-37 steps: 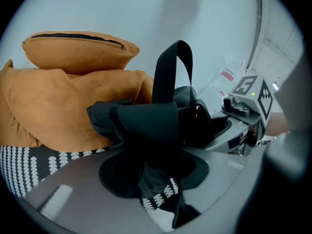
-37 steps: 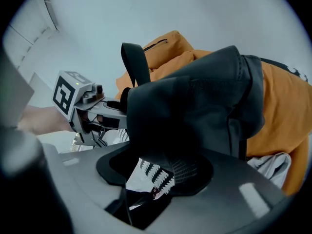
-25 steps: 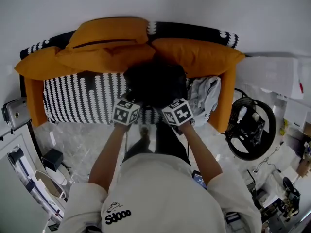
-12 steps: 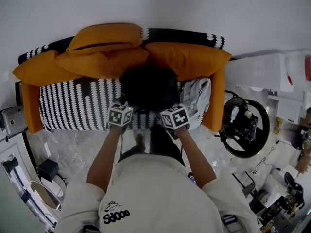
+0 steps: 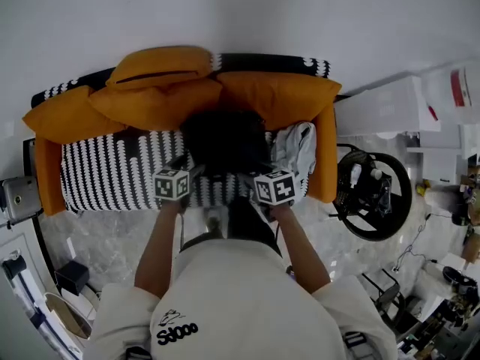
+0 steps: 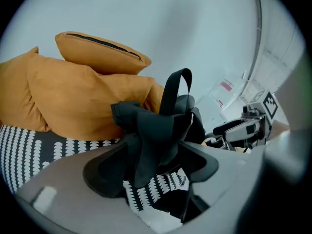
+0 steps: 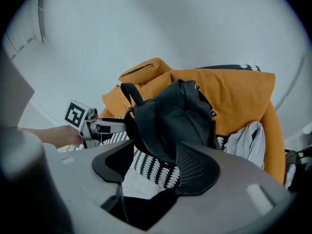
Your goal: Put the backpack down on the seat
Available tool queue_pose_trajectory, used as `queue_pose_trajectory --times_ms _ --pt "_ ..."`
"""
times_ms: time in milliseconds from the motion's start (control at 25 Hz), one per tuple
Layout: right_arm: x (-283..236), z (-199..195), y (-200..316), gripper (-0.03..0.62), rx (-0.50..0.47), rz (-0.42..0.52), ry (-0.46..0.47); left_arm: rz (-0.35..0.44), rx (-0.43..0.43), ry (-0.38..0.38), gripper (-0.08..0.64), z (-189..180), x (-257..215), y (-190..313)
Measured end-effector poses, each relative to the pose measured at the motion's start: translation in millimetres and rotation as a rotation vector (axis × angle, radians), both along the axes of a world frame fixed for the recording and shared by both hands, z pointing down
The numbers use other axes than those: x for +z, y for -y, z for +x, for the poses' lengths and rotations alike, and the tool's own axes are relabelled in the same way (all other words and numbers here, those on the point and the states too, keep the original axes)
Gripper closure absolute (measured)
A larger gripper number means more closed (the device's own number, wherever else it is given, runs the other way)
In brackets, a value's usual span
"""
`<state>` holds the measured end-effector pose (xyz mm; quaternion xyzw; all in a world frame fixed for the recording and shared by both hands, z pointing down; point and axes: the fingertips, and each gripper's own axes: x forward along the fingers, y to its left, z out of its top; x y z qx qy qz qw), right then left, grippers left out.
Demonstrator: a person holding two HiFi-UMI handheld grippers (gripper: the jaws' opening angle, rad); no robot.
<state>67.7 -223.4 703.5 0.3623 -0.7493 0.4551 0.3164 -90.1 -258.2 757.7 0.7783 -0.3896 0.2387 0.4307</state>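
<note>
The backpack (image 5: pixel 225 142) sits on the sofa's black-and-white patterned seat (image 5: pixel 112 172), in front of the orange cushions (image 5: pixel 277 96), with a grey garment (image 5: pixel 298 147) just beside it. The left tool (image 6: pixel 151 168) has just been opening – its jaws stand wide, with a fold of the backpack's black fabric loose between them. The right tool (image 7: pixel 155 165) has also just been opening – it is released, and the backpack's underside shows between its spread jaws, unpinched.
</note>
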Motion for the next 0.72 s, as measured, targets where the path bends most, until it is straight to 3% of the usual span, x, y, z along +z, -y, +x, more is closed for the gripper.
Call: queue_pose_trajectory --times_ms 200,400,720 --pt "-21 13 -12 0.328 0.063 0.045 -0.01 0.035 -0.013 -0.019 0.227 -10 -19 -19" --pt "-45 24 -20 0.339 0.129 0.105 -0.007 0.143 0.047 0.07 0.241 -19 -42 -40" --pt "-93 37 -45 0.358 0.152 0.245 -0.04 0.263 -0.008 0.048 0.282 -30 -95 -65"
